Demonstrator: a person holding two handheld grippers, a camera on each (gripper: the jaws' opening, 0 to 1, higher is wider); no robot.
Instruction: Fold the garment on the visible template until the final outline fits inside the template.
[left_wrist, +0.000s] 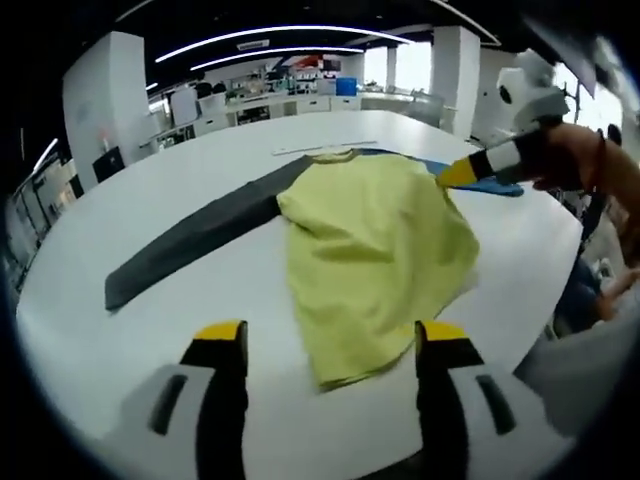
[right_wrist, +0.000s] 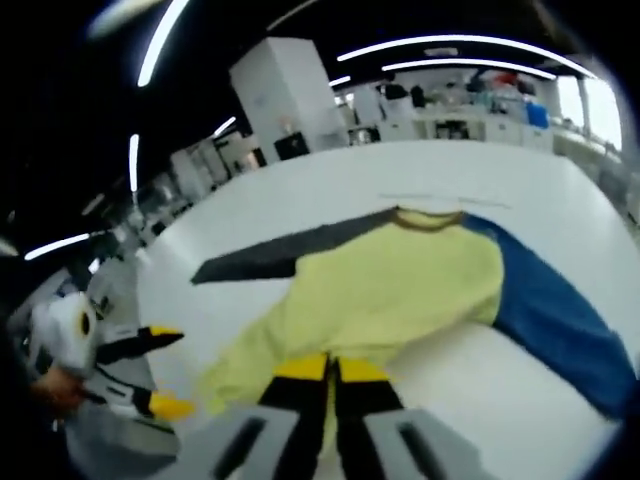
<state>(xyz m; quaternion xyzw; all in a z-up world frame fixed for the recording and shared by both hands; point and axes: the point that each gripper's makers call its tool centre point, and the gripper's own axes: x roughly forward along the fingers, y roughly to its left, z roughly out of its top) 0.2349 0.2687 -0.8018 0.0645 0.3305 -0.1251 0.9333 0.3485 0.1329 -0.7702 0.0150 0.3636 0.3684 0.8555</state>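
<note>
Garment (left_wrist: 375, 260) cloth, yellow in the body with one dark grey sleeve (left_wrist: 195, 240) and one blue sleeve (right_wrist: 555, 310), is seen spread on a white table (left_wrist: 130, 330). In the left gripper view, nearest the camera, the left gripper (left_wrist: 332, 345) is held just above the table with its jaws released and wide apart; the yellow hem lies between them, untouched. Farther off, the grey sleeve is stretched away to the left, and the right gripper (left_wrist: 455, 175) is seen at the far right edge of the yellow cloth. In the right gripper view, that gripper's jaws are clenched close together on a fold of the yellow cloth. The left gripper (right_wrist: 150, 375) is seen at the lower left. Beyond the table, desks and ceiling lights (right_wrist: 470, 45) are visible.
</note>
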